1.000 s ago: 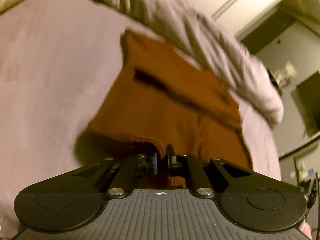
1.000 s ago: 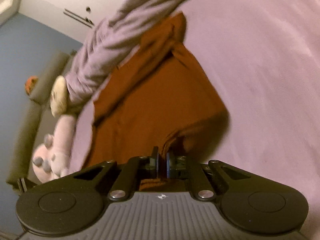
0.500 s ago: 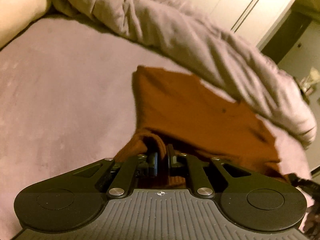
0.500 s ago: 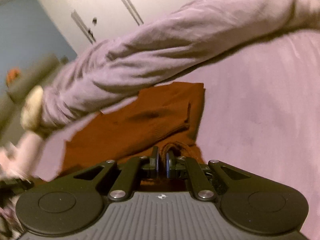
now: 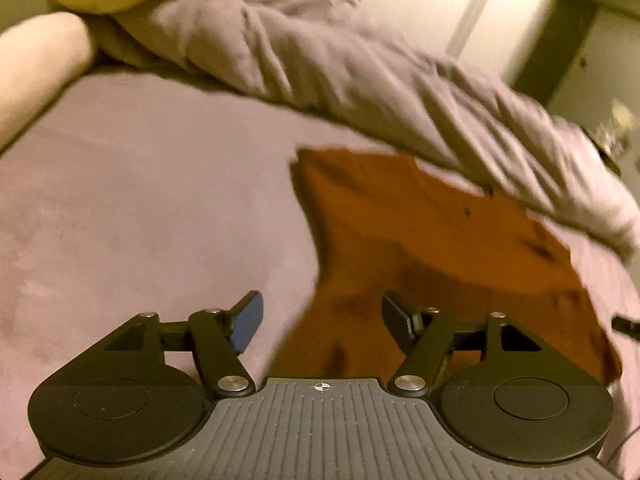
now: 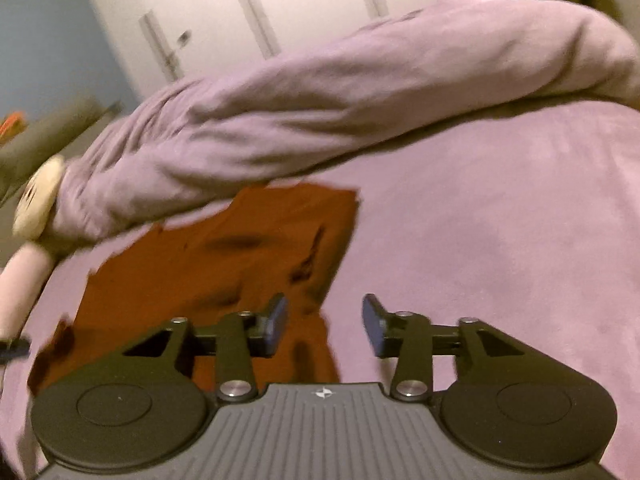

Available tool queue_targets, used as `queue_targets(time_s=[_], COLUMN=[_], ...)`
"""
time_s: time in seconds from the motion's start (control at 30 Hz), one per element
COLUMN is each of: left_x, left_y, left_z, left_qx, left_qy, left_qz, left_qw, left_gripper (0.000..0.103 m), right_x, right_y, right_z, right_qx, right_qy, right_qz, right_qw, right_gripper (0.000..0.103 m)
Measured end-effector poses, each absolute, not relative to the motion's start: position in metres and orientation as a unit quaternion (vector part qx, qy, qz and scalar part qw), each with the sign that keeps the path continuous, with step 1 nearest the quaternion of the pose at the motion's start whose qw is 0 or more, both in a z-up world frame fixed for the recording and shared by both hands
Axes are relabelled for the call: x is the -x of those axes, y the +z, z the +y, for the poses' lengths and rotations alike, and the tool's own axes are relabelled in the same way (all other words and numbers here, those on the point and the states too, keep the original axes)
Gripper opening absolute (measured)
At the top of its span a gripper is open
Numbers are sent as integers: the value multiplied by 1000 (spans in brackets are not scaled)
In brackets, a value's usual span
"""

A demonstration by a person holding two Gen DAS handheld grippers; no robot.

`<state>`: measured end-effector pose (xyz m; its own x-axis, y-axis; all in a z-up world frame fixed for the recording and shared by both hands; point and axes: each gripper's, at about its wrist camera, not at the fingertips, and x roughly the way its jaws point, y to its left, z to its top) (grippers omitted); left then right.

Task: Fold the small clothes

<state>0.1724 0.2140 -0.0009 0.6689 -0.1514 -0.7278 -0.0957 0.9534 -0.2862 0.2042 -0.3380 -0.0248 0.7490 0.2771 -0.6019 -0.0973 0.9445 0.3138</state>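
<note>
A rust-brown garment [image 5: 424, 248] lies folded over on the mauve bed sheet [image 5: 140, 208]. My left gripper [image 5: 320, 316] hovers over its near left edge, jaws opening wide, nothing pressed between the pads. In the right wrist view the same garment [image 6: 224, 264] spreads to the left. My right gripper [image 6: 324, 324] is above its near right corner, jaws opening, with the cloth edge lying below the gap and no pad touching it. The garment's far edge runs under a rumpled duvet.
A bunched lilac-grey duvet [image 5: 360, 80] [image 6: 340, 100] crosses the bed behind the garment. A pale plush toy [image 6: 32, 216] lies at the left in the right wrist view. White wardrobe doors [image 6: 260, 12] stand beyond. Bare sheet [image 6: 500, 220] extends to the right.
Both grippers were shut on the garment's hem and carried it over toward the duvet. Now both have let go and stand open, and the cloth lies on the bed.
</note>
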Motion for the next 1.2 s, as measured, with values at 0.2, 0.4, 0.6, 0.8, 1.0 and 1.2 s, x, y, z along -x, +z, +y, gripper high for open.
queue_targets(time_s=[0.2,0.4,0.6,0.8,1.0,1.2], left_x=[-194,-200,-204,-214,-225,-217], left_y=[-27,-31,-31,-25,-30,-27], left_z=[197,189,199,193,180,181], left_qx=[162,142,152,148,137,122], left_qy=[-34,-34,-31,-33,-22,-4], left_qz=[436,440,445,434,441,439], left_qw=[884,886,882,888,887,890], left_gripper=[71,42,28,37,43,14], right_x=[-216,-231,-236,-243,-251,-247], right_y=[-37,-37,-42,-44,-48,-49], right_z=[-304,-278,-280,-280,-276,-274], right_qx=[-76,-10,-3,-15,-9,-16], right_qy=[140,160,167,166,163,153], right_qz=[363,363,373,383,395,393], right_qw=[918,918,913,909,904,906], right_gripper=[47,23,13,16,17,9])
